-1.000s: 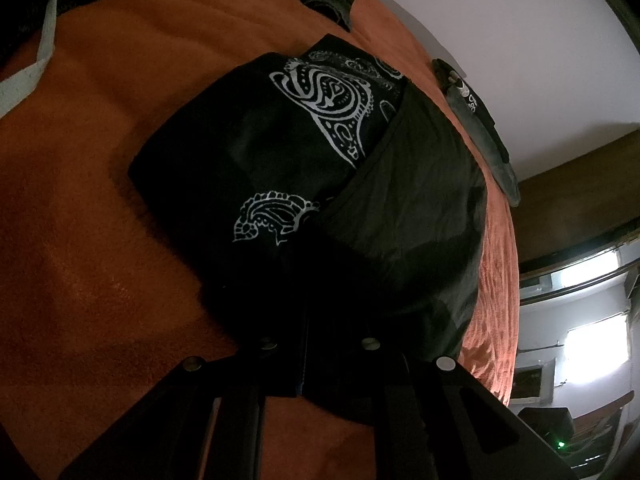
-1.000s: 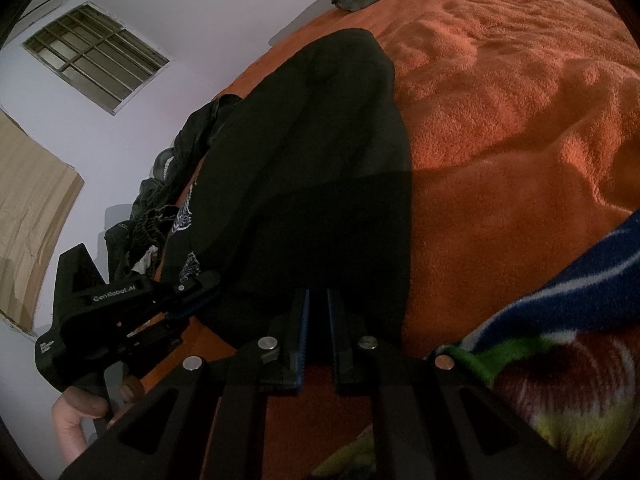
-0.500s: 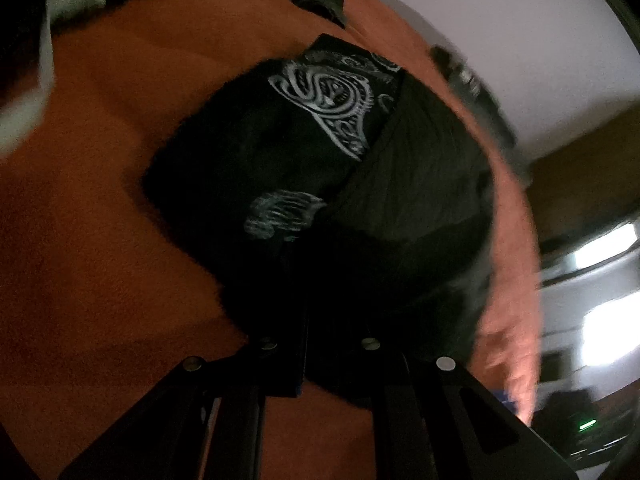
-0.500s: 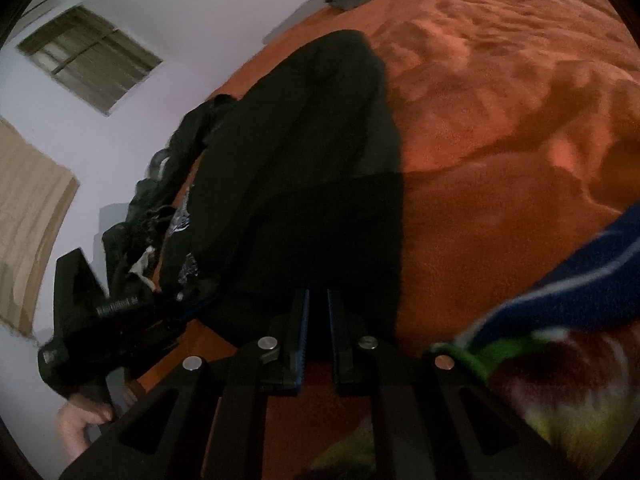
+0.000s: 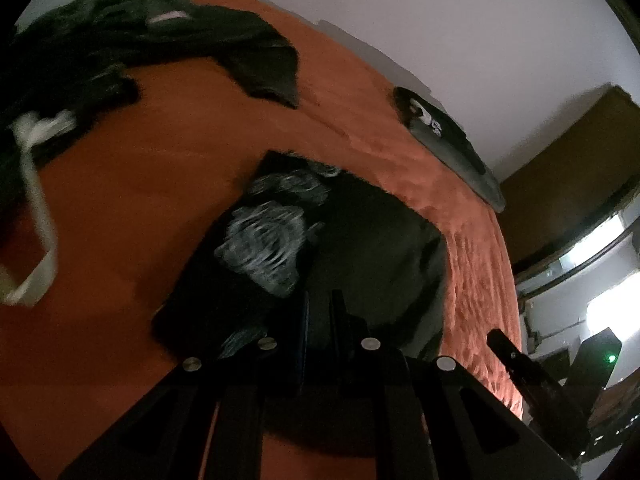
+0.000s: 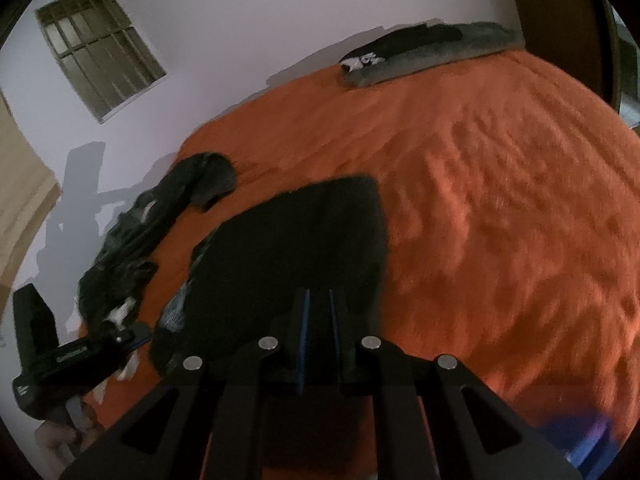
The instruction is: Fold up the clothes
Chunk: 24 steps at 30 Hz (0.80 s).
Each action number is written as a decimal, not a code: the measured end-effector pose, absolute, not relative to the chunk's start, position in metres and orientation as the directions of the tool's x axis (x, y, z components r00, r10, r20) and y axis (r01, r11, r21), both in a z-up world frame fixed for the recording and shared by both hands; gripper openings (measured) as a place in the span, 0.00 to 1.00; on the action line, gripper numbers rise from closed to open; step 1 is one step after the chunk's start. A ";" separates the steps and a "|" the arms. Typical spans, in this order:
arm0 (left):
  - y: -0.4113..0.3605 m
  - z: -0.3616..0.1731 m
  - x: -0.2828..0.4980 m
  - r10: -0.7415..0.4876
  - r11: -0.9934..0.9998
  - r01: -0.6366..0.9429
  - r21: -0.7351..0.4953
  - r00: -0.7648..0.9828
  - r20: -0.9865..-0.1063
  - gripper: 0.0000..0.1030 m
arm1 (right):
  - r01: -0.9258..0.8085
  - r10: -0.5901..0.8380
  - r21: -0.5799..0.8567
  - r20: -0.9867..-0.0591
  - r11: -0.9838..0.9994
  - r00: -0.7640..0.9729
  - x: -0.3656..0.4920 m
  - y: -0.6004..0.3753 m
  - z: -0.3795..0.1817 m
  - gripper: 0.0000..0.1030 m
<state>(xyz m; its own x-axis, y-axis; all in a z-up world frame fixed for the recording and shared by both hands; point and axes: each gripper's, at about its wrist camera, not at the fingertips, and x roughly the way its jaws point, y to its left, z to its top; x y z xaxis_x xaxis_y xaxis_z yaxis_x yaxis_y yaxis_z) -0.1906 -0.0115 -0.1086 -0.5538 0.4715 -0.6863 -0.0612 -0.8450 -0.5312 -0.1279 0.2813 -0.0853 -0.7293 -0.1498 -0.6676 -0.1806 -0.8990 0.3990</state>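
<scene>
Pinching the near edge of the black paisley-print garment point(image 5: 320, 248) on the orange bedspread point(image 5: 120, 200), the left gripper point(image 5: 318, 312) and right gripper point(image 6: 318, 308) each hold fabric between narrow fingers. Best to carry both corners level, then lay the edges square.

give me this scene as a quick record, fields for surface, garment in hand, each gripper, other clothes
surface: orange blanket
garment in hand: black paisley-print garment, partly folded, near edge held
left gripper: shut on the garment's edge
right gripper: shut on the same garment
other clothes: dark pile at far left, folded grey item by the wall
image quality: motion blur in both views
</scene>
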 end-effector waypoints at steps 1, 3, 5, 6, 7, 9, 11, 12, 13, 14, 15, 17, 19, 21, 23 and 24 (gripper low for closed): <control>-0.003 -0.107 -0.204 0.487 -0.841 -0.088 -0.534 -0.553 -0.677 0.11 | -0.182 -0.142 0.393 -0.665 -0.901 -0.734 -0.138 0.285 -0.086 0.09; 0.019 -0.101 -0.229 0.487 -0.851 -0.140 -0.507 -0.570 -0.662 0.13 | -0.187 -0.129 0.386 -0.660 -0.904 -0.740 -0.160 0.291 -0.087 0.09; 0.038 -0.097 -0.252 0.479 -0.863 -0.179 -0.472 -0.583 -0.656 0.31 | -0.190 -0.132 0.393 -0.659 -0.900 -0.741 -0.183 0.297 -0.091 0.09; 0.042 -0.102 -0.262 0.474 -0.867 -0.176 -0.465 -0.578 -0.664 0.46 | -0.178 -0.149 0.402 -0.659 -0.898 -0.737 -0.197 0.298 -0.095 0.09; 0.046 -0.107 -0.271 0.469 -0.871 -0.171 -0.461 -0.571 -0.674 0.51 | -0.163 -0.170 0.411 -0.660 -0.897 -0.732 -0.212 0.299 -0.099 0.09; 0.052 -0.117 -0.290 0.459 -0.877 -0.160 -0.452 -0.556 -0.693 0.53 | -0.127 -0.227 0.454 -0.645 -0.882 -0.730 -0.236 0.298 -0.110 0.09; 0.058 -0.128 -0.308 0.448 -0.884 -0.150 -0.443 -0.541 -0.711 0.53 | -0.127 -0.254 0.469 -0.665 -0.874 -0.702 -0.255 0.296 -0.124 0.09; 0.062 -0.133 -0.317 0.443 -0.887 -0.145 -0.438 -0.534 -0.720 0.53 | -0.132 -0.255 0.465 -0.677 -0.875 -0.690 -0.262 0.296 -0.131 0.09; 0.065 -0.138 -0.326 0.438 -0.890 -0.140 -0.434 -0.526 -0.729 0.53 | -0.138 -0.252 0.459 -0.688 -0.878 -0.680 -0.268 0.296 -0.139 0.09; 0.066 -0.141 -0.328 0.424 -0.899 -0.150 -0.412 -0.530 -0.734 0.53 | -0.143 -0.246 0.449 -0.698 -0.882 -0.673 -0.271 0.296 -0.145 0.09; 0.067 -0.144 -0.330 0.393 -0.915 -0.150 -0.374 -0.539 -0.745 0.53 | -0.147 -0.238 0.438 -0.706 -0.887 -0.666 -0.274 0.296 -0.151 0.09; 0.068 -0.151 -0.334 0.323 -0.945 -0.145 -0.293 -0.557 -0.765 0.53 | -0.153 -0.227 0.423 -0.717 -0.893 -0.659 -0.275 0.296 -0.157 0.05; 0.065 -0.153 -0.335 0.284 -0.958 -0.137 -0.251 -0.568 -0.772 0.53 | -0.155 -0.221 0.420 -0.716 -0.894 -0.662 -0.269 0.295 -0.154 0.00; 0.056 -0.151 -0.334 0.289 -0.956 -0.129 -0.264 -0.568 -0.770 0.53 | -0.157 -0.216 0.416 -0.716 -0.895 -0.664 -0.263 0.295 -0.151 0.00; 0.047 -0.149 -0.332 0.295 -0.953 -0.120 -0.277 -0.569 -0.768 0.53 | -0.159 -0.211 0.413 -0.715 -0.897 -0.666 -0.258 0.294 -0.147 0.00; 0.043 -0.148 -0.331 0.298 -0.952 -0.115 -0.284 -0.569 -0.767 0.53 | -0.160 -0.209 0.411 -0.715 -0.897 -0.668 -0.255 0.294 -0.145 0.00</control>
